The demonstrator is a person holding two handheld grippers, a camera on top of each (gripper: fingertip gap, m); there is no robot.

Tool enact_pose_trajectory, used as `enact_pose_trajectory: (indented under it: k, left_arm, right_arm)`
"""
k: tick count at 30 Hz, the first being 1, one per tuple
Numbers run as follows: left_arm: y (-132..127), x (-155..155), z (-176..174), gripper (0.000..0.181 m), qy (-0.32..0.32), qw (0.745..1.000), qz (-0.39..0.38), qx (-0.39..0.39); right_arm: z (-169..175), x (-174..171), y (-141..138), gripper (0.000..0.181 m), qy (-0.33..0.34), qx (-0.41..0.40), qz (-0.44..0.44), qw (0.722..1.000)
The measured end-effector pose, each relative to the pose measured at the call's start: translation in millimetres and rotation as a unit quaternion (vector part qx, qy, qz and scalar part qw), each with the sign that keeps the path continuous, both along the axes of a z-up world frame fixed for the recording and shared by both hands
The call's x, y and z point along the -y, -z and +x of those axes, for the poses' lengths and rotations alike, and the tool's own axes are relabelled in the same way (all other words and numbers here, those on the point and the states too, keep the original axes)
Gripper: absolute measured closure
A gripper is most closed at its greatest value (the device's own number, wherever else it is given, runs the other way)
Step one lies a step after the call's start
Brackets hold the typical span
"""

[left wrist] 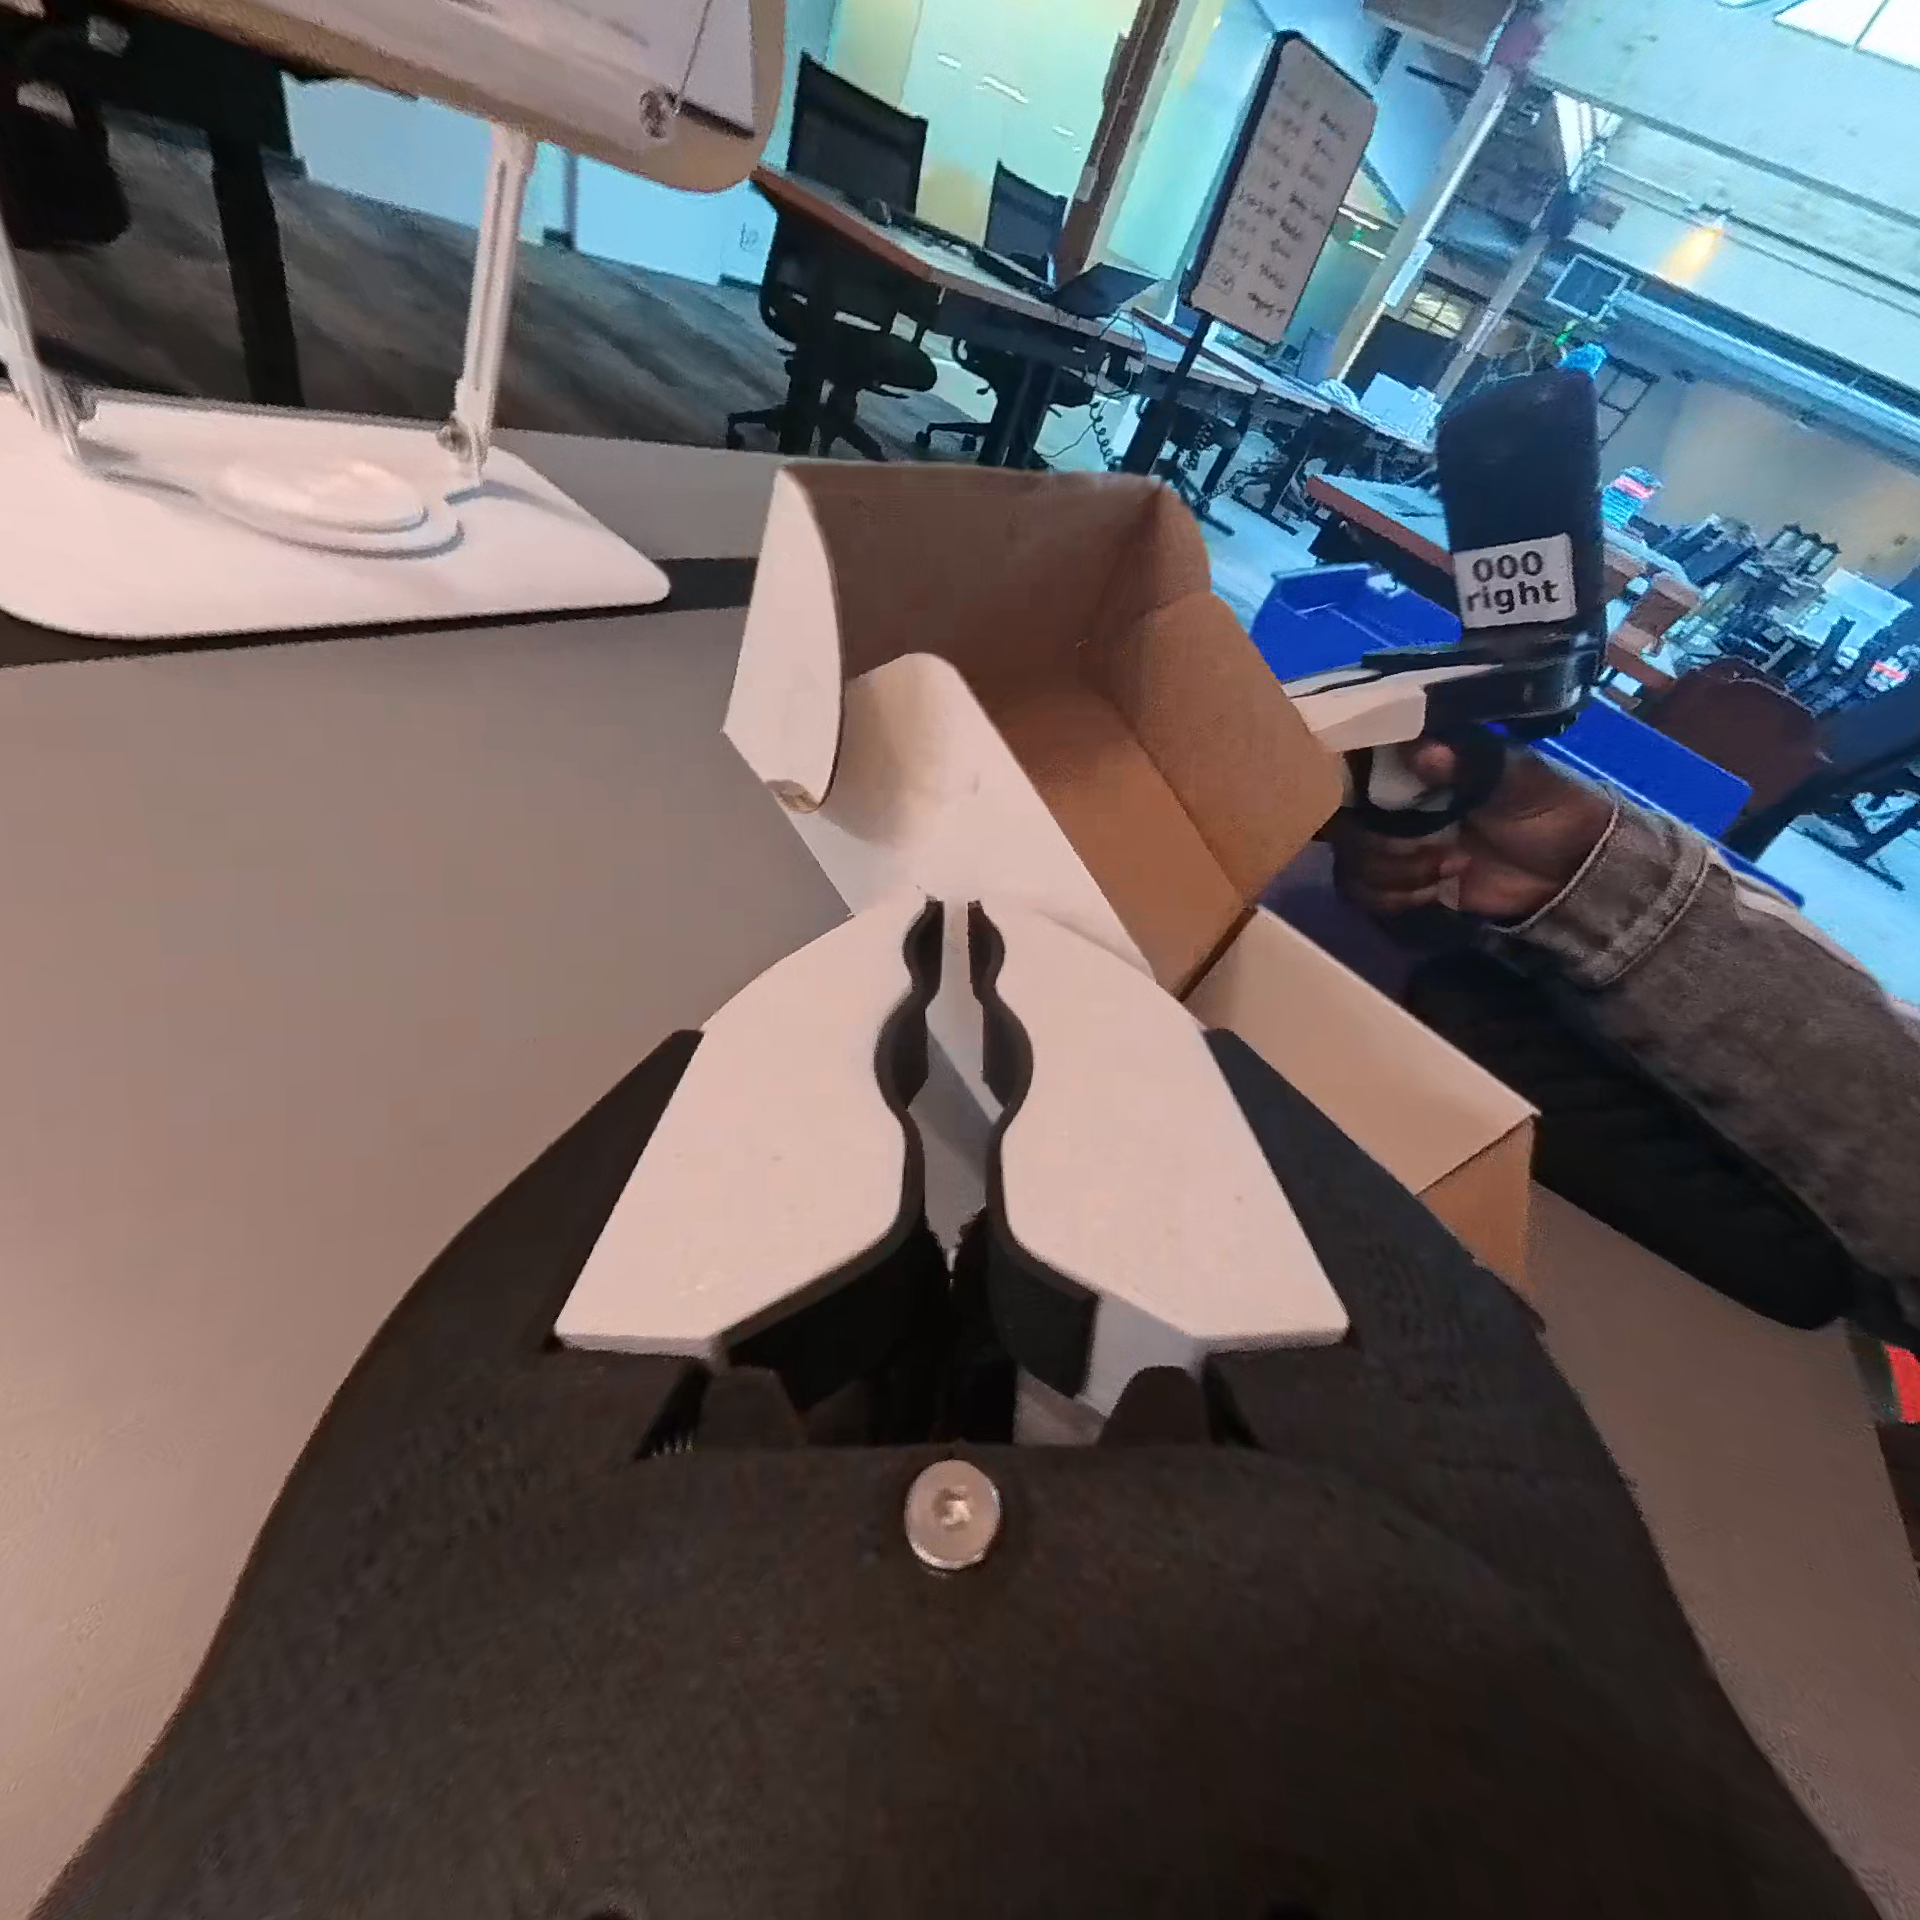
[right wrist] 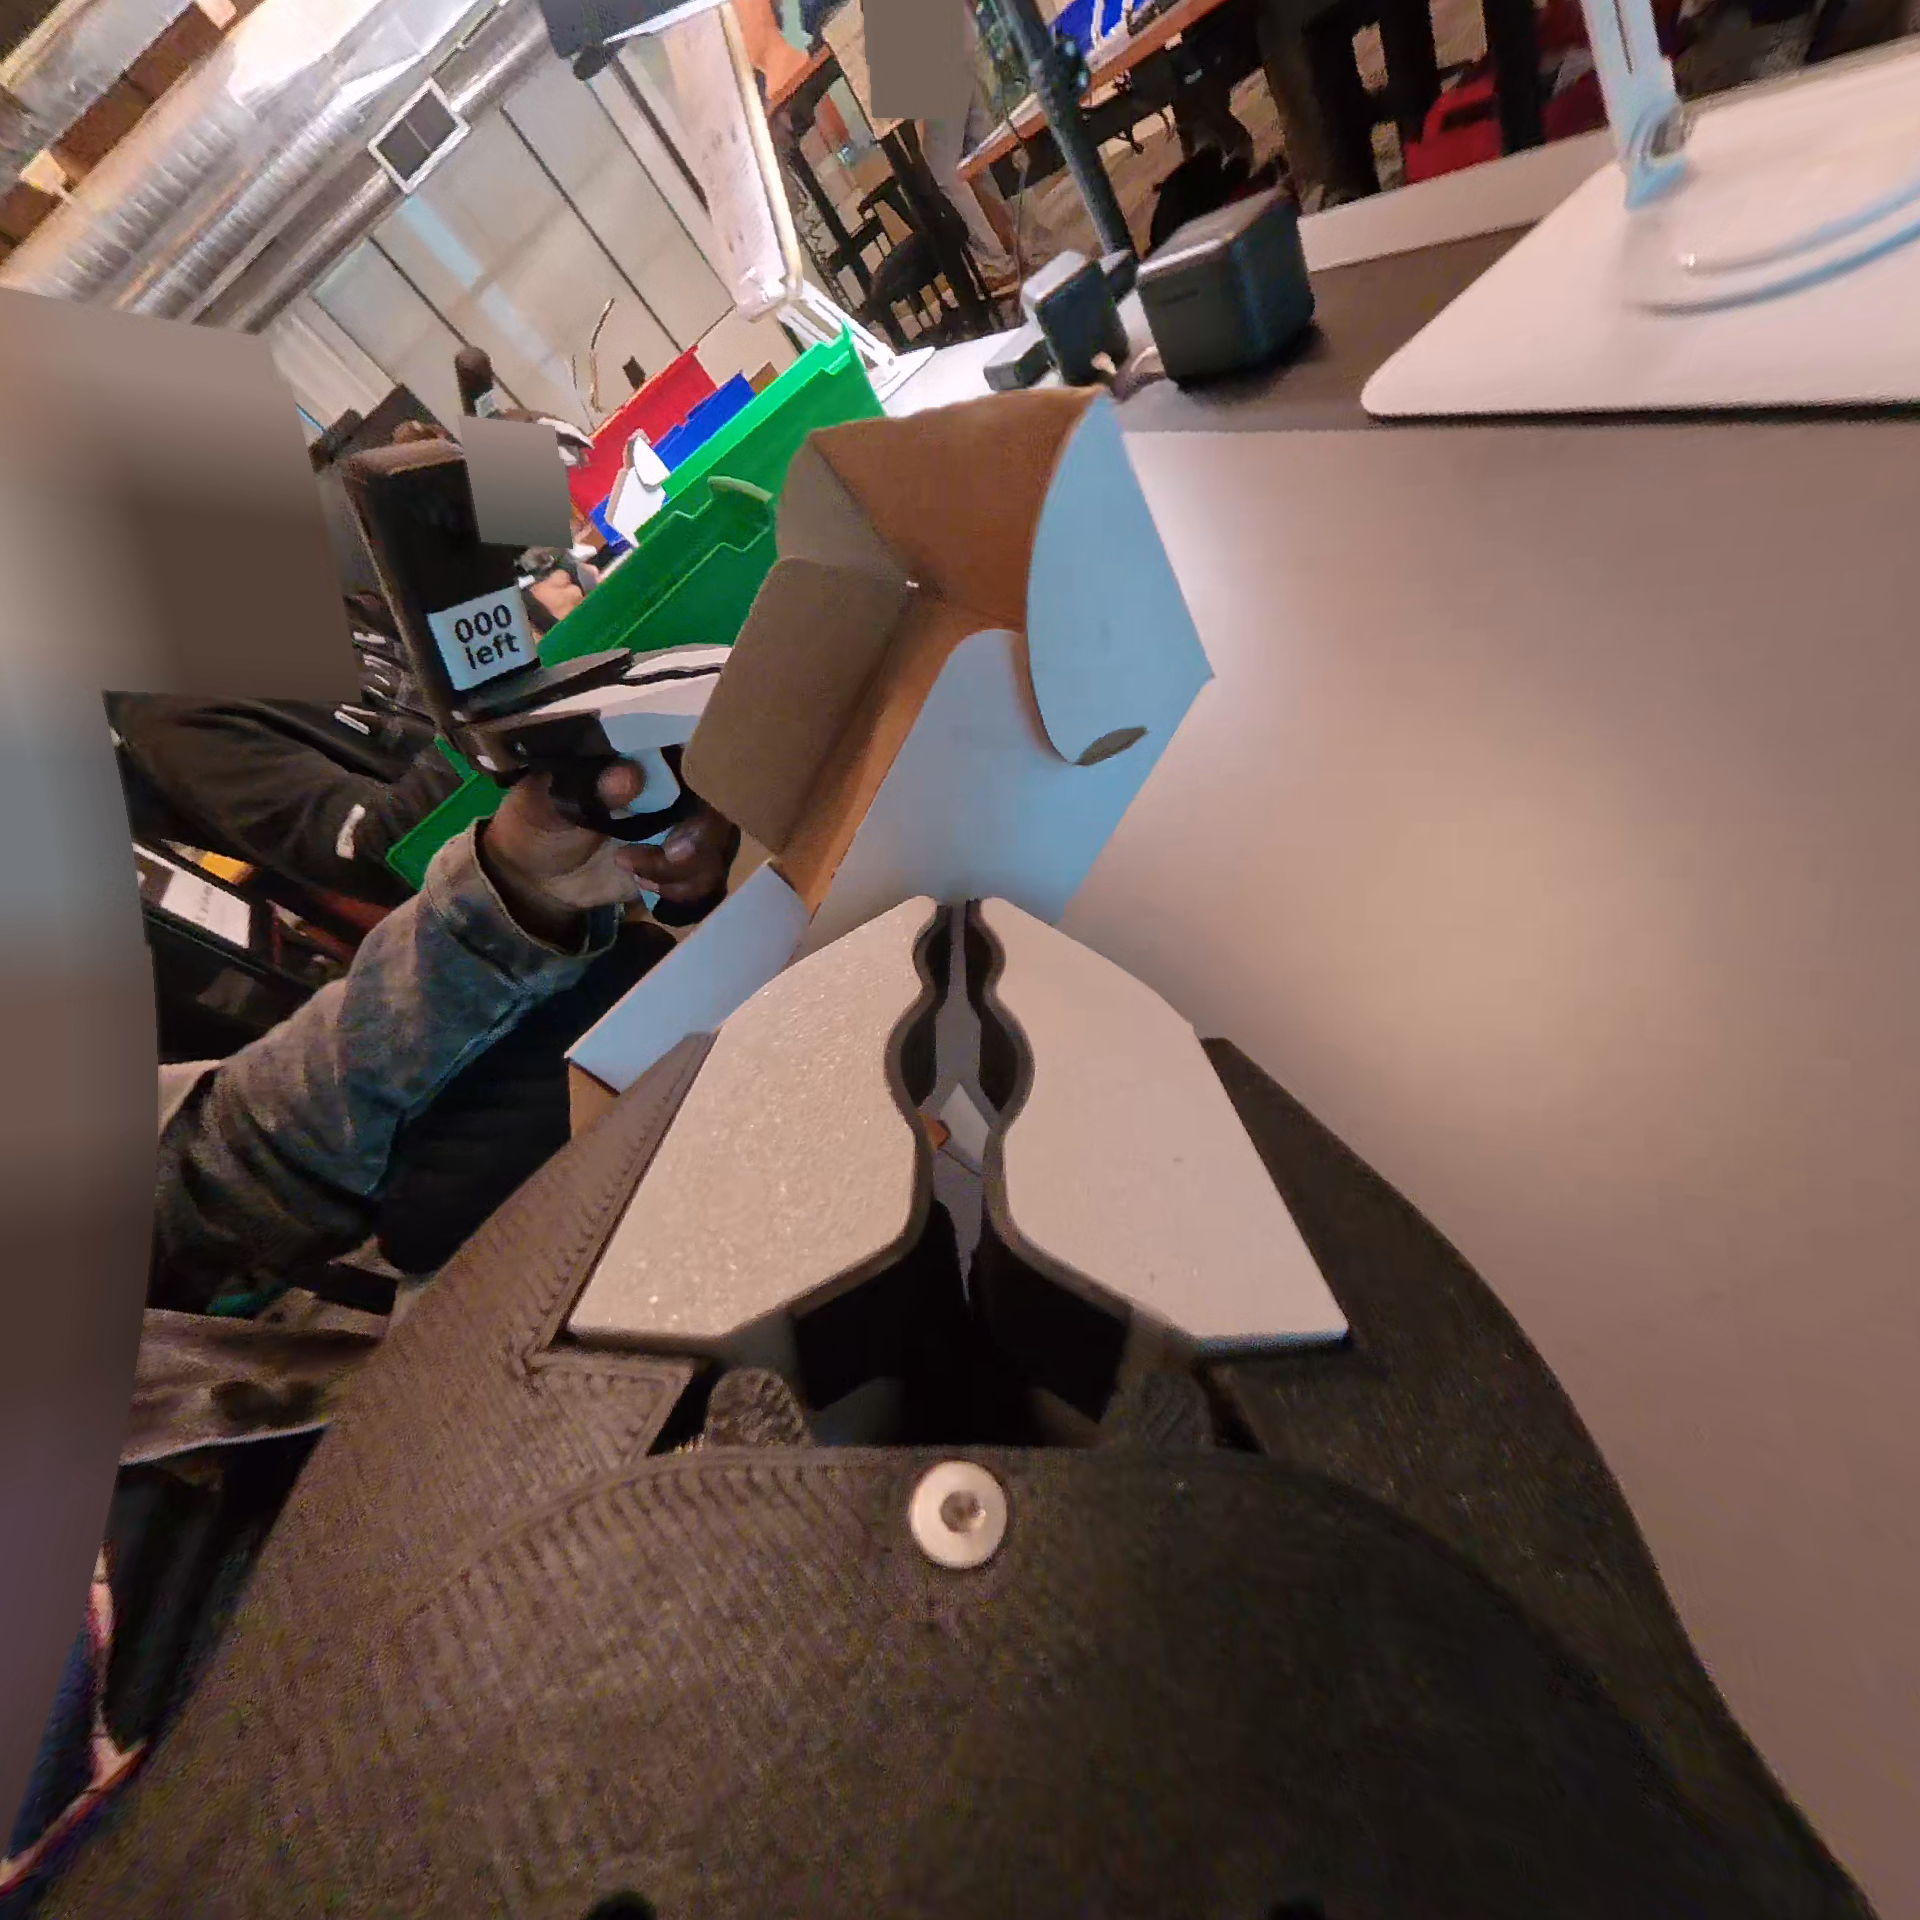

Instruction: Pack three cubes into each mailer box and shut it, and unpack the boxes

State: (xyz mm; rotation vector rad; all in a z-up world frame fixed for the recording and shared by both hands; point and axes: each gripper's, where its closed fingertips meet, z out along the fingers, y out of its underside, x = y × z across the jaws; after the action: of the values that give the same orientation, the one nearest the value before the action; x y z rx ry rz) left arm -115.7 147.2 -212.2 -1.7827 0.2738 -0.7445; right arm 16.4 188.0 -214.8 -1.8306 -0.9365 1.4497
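A mailer box [left wrist: 1049, 623], white outside and brown inside, stands open on the grey table with its lid raised and the side flaps folded in. My left gripper [left wrist: 954, 914] is shut on a white edge of the lid. My right gripper [right wrist: 958, 914] is shut on the white lid panel from the other side of the box [right wrist: 977, 800]. Each gripper's body, held in a hand, shows beyond the box in the other's view: the right one [left wrist: 1496, 686] and the left one [right wrist: 561, 707]. The box's low front wall [left wrist: 1361, 1049] shows below the lid. No cubes are in view.
A white monitor stand base [left wrist: 312, 540] sits at the back of the table [left wrist: 312, 935] and also shows in the right wrist view [right wrist: 1662, 312]. Small black devices [right wrist: 1226, 291] stand next to it. A green bin [right wrist: 727, 540] and a blue bin [left wrist: 1340, 623] lie past the table edge. It is some 30 cm from my left tips to the white monitor stand base [left wrist: 312, 540].
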Motion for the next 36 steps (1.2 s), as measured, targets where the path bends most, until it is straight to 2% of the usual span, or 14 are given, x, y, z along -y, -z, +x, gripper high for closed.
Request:
enact_pose_trajectory:
  k: [10, 15, 18, 21, 23, 26, 29, 34, 36]
  left_arm:
    - [-11.0, 44.8, 20.6, 0.178, 0.06, 0.988, 0.101, -0.102]
    - [-3.2, 64.6, 28.1, 0.178, 0.077, 0.974, 0.131, -0.167]
    - [6.3, 74.8, 29.6, 0.177, 0.088, 0.967, 0.131, -0.201]
    - [11.9, 83.0, 31.0, 0.171, 0.09, 0.946, 0.16, -0.267]
    - [13.7, 89.7, 30.7, 0.153, 0.089, 0.927, 0.18, -0.315]
    - [11.9, 101.4, 18.3, 0.134, 0.067, 0.901, 0.205, -0.376]
    - [-12.3, 116.3, 13.2, 0.107, 0.027, 0.885, 0.282, -0.369]
    - [-35.3, 127.8, 42.6, 0.105, 0.029, 0.831, 0.377, -0.409]
    - [-35.1, 124.5, 50.6, 0.11, 0.035, 0.814, 0.386, -0.433]
  right_arm:
    - [16.3, 46.1, -8.3, 0.18, -0.053, 0.018, 0.115, 0.992]
    - [22.9, 67.0, 0.3, 0.181, -0.054, 0.06, 0.209, 0.975]
    - [27.5, 75.2, 9.8, 0.18, -0.055, 0.089, 0.226, 0.968]
    - [33.4, 81.4, 22.6, 0.179, -0.058, 0.124, 0.237, 0.962]
    - [39.3, 82.1, 28.6, 0.173, -0.053, 0.153, 0.262, 0.951]
    - [55.2, 83.5, 30.4, 0.148, -0.042, 0.2, 0.334, 0.92]
    - [68.5, 87.8, 19.2, 0.121, -0.009, 0.208, 0.455, 0.866]
    - [60.6, 112.2, -28.6, 0.134, 0.047, 0.143, 0.642, 0.752]
    - [54.8, 117.7, -32.6, 0.136, 0.039, 0.143, 0.668, 0.729]
